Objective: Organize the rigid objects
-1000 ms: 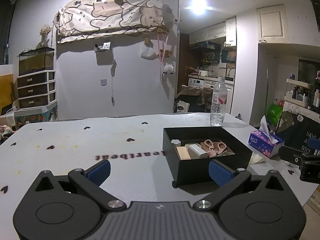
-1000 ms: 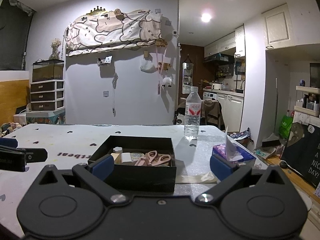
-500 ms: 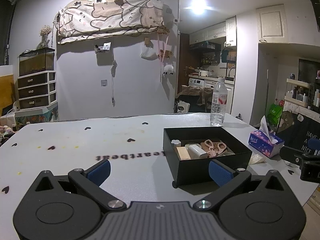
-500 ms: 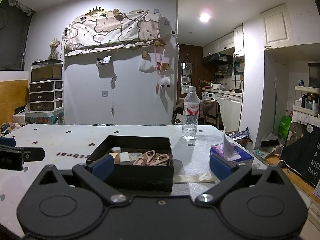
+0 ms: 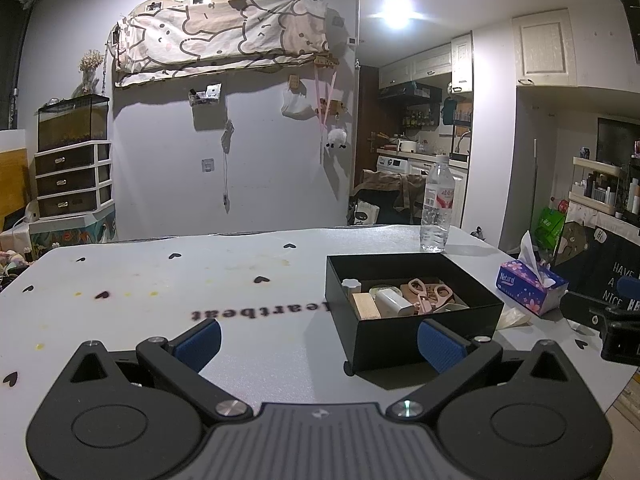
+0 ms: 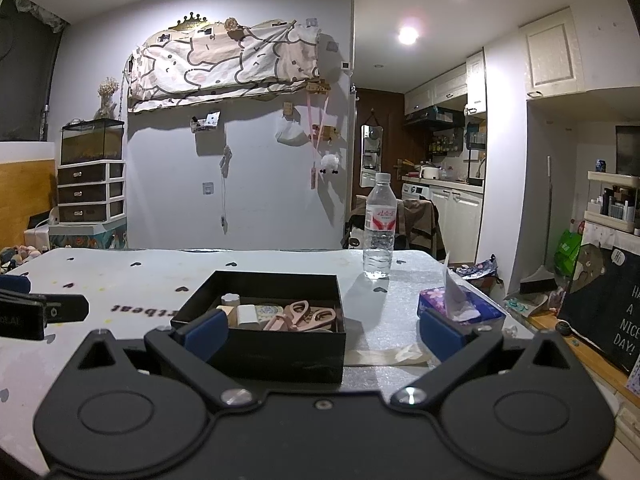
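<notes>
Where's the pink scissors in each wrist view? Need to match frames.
Left wrist: the pink scissors lie right of centre, inside the black box, at its right part beside a white bottle.
Right wrist: pink scissors sit just left of centre, in the same black box, toward its right side.
Shared landmark: the water bottle standing behind the box.

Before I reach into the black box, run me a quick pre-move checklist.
1. Left hand-held gripper open and empty: ok.
2. Right hand-held gripper open and empty: ok.
3. Box upright on the table, top uncovered: ok.
4. Scissors and the other small items inside the box: ok.
5. Loose rigid items left out on the table: cannot tell; only a bottle and a tissue pack show.
6. Box directly ahead of the right gripper: ok.
</notes>
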